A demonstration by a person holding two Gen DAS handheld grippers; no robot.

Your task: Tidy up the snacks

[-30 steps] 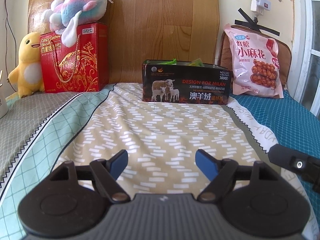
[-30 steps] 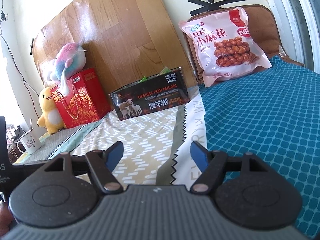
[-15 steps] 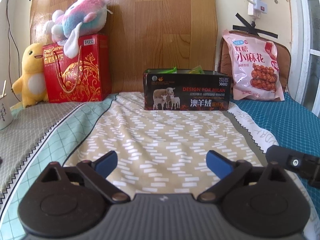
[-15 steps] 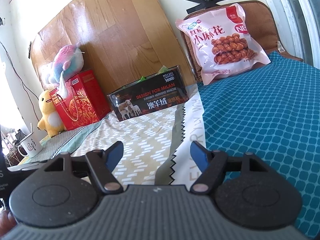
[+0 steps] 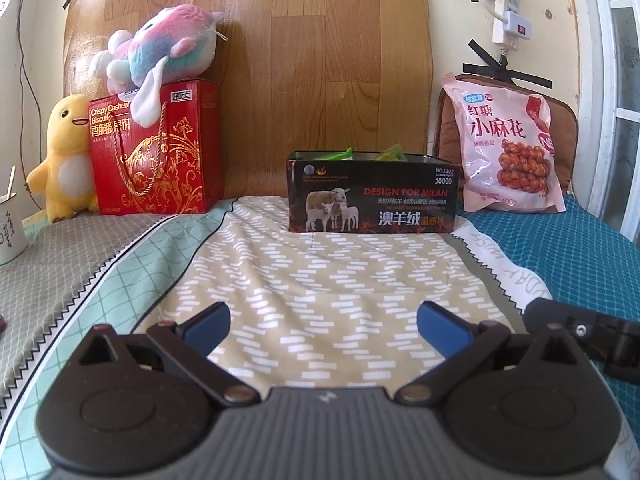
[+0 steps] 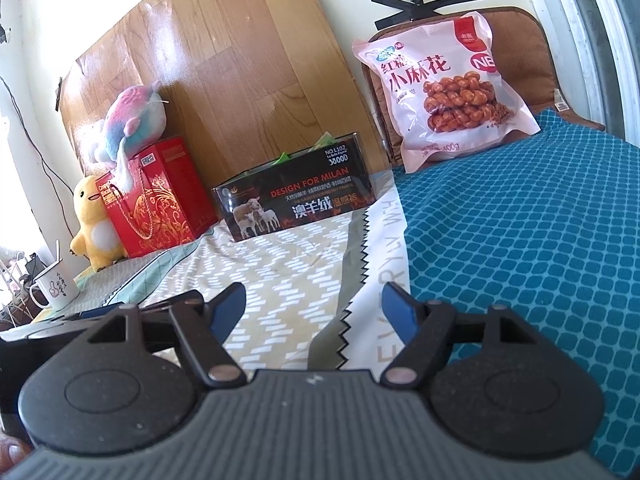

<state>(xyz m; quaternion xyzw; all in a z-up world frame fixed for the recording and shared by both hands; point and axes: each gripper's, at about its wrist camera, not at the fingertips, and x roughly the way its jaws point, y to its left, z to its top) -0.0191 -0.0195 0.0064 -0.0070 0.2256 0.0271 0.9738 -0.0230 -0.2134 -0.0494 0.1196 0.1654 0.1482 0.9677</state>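
Observation:
A black open-topped box printed with sheep stands on the bed by the wooden headboard, with green and yellow snack packets poking out of its top; it also shows as the box in the right wrist view. A pink snack bag leans against a brown cushion at the right, the same pink bag seen from the right. My left gripper hovers wide open over the beige sheet, empty. My right gripper hangs over the sheet's seam, its jaws opening with nothing between them.
A red biscuit gift box with a pastel plush toy on top stands at the back left, beside a yellow plush duck. A white mug sits at the left edge. A teal blanket covers the right side.
The left gripper's jaws have spread much wider. The right gripper's jaws have widened slightly. The left view has tipped up a little, and the right view has turned slightly, shifting the pink bag.

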